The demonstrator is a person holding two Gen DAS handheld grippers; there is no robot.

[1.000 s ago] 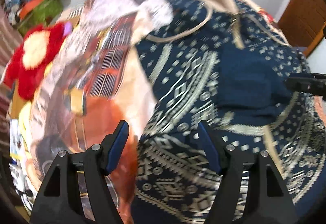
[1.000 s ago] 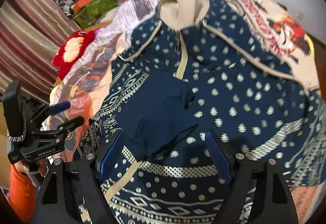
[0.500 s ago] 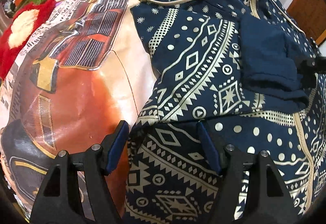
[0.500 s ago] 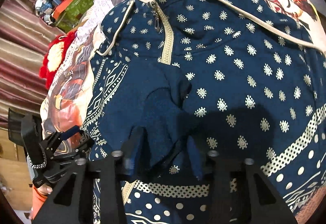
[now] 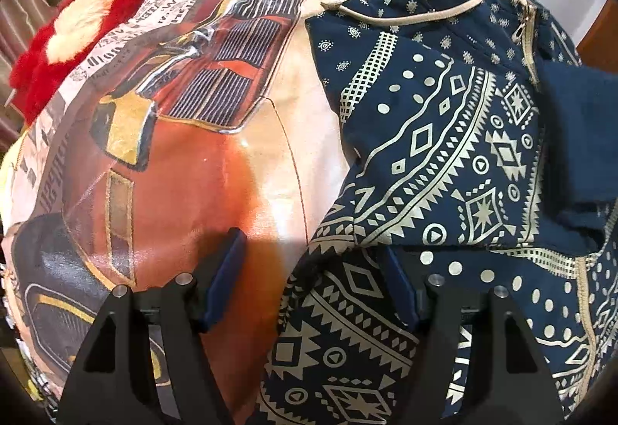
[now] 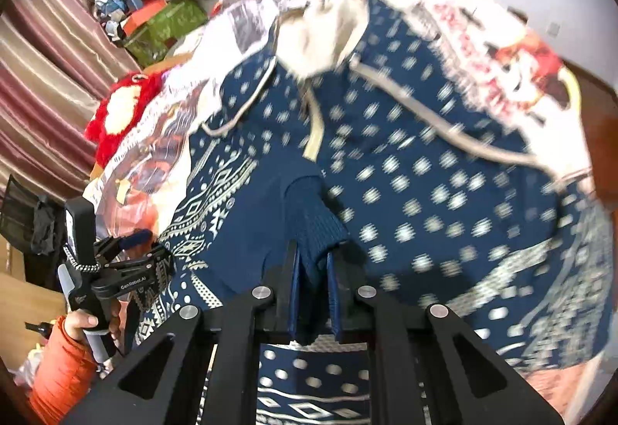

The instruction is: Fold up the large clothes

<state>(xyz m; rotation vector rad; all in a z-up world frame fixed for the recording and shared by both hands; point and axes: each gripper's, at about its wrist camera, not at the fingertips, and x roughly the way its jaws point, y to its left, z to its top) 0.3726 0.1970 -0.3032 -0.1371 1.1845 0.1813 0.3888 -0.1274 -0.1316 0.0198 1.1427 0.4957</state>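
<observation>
Between your left gripper's [image 5: 313, 278] parted jaws lay the jacket's [image 5: 444, 162] side edge on the bed [image 5: 185, 162], untouched, probably lined up for a pinch. In the right view, your right gripper [image 6: 313, 286] had just clamped its jaws on the plain navy cuff [image 6: 313, 216], presumably to carry the sleeve across.

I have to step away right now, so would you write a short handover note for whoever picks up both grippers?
Right gripper: jaws have just been closing, now shut on the ribbed cuff of the navy patterned hoodie.
Left gripper: open, holding nothing, low over the hoodie's left edge, beside the printed bedspread.
Done: the sleeve lies folded across the chest.
Left: the body folds.
</observation>
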